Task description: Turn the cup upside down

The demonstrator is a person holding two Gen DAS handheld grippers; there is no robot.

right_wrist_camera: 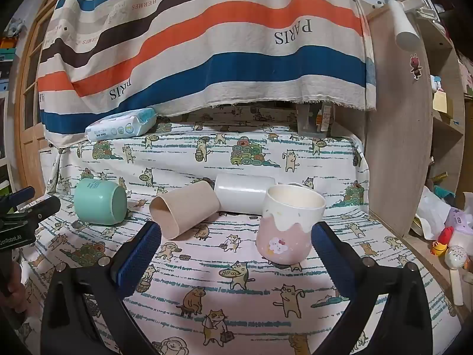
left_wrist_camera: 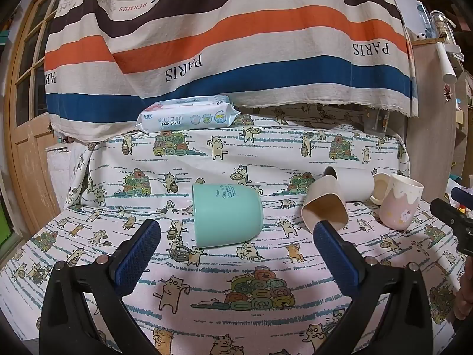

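A mint green cup [left_wrist_camera: 226,214] lies on its side on the cat-print cloth, just ahead of my open, empty left gripper [left_wrist_camera: 236,239]; it also shows in the right wrist view [right_wrist_camera: 99,202]. A pink and white cup [right_wrist_camera: 288,224] stands upright, mouth up, just ahead of my open, empty right gripper [right_wrist_camera: 236,241], close to its right finger; it shows in the left wrist view too [left_wrist_camera: 399,202]. A beige cup [right_wrist_camera: 183,211] and a white cup [right_wrist_camera: 244,193] lie on their sides behind.
A pack of baby wipes [left_wrist_camera: 187,115] lies at the back under a hanging striped cloth [left_wrist_camera: 236,29]. A wooden shelf side [right_wrist_camera: 396,148] stands right of the table. Toys and clutter [right_wrist_camera: 446,242] lie at far right. A wooden door [left_wrist_camera: 26,118] is at left.
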